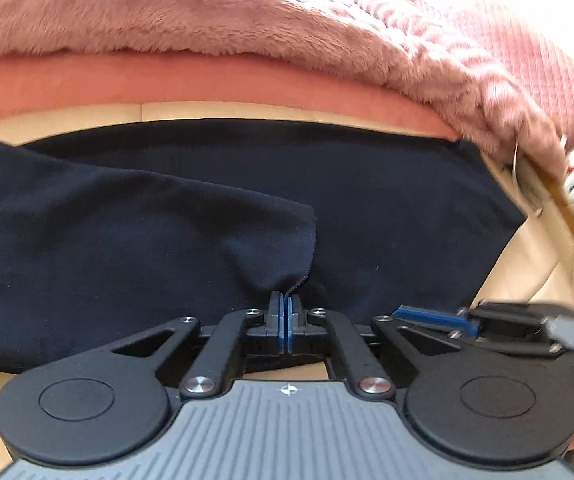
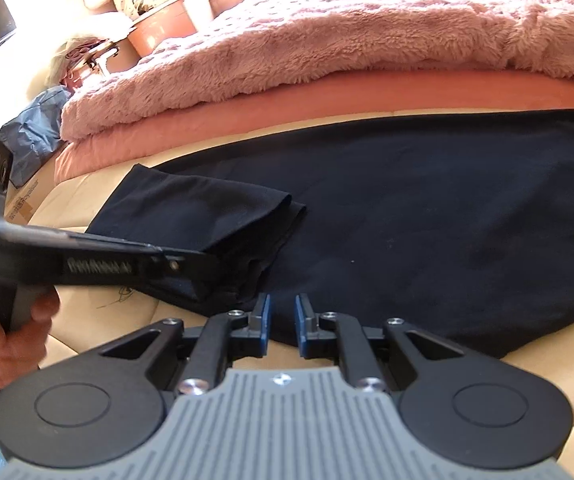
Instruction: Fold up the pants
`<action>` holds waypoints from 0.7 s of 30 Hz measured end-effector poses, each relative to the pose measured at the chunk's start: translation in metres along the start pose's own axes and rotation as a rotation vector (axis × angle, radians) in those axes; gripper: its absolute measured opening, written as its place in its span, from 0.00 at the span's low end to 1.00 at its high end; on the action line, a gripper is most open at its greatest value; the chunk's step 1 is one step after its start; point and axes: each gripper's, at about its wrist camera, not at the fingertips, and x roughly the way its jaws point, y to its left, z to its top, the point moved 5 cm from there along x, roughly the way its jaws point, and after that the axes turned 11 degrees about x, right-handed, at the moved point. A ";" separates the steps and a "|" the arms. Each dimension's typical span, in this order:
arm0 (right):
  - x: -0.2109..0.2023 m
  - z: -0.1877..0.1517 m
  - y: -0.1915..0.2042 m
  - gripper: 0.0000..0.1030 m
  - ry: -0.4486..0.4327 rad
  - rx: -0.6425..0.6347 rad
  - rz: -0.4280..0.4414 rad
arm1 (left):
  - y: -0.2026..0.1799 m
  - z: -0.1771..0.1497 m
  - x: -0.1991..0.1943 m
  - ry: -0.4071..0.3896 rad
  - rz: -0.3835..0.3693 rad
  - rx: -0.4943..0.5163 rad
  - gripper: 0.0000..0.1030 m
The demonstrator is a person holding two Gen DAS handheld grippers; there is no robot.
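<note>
While dark pants [image 1: 367, 200] lie flat on cream floor [image 2: 547, 376] beside bed [image 1: 207, 84]: soft, light, floppy; best taken at hem corners. Left gripper [image 1: 285, 312] fingers pinching folded hem edge; right gripper [image 2: 282, 316] fingers slightly spread, empty, over near edge.

Sunlit pink fluffy blanket [image 2: 327, 40] on cream surface [image 2: 547, 364].
</note>
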 end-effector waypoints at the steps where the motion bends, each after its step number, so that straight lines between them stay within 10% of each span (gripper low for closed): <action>1: 0.002 0.000 0.000 0.09 0.001 0.004 0.007 | 0.004 0.001 -0.002 -0.007 -0.029 -0.028 0.00; 7: 0.010 0.004 0.002 0.10 0.002 0.011 0.028 | 0.019 0.017 -0.023 -0.077 -0.208 -0.179 0.00; 13: 0.018 0.005 0.002 0.11 0.014 0.017 0.023 | 0.004 0.005 0.017 0.129 -0.195 -0.076 0.07; 21: 0.008 0.013 -0.001 0.14 -0.012 0.058 0.030 | 0.016 0.016 -0.001 0.018 -0.191 -0.143 0.24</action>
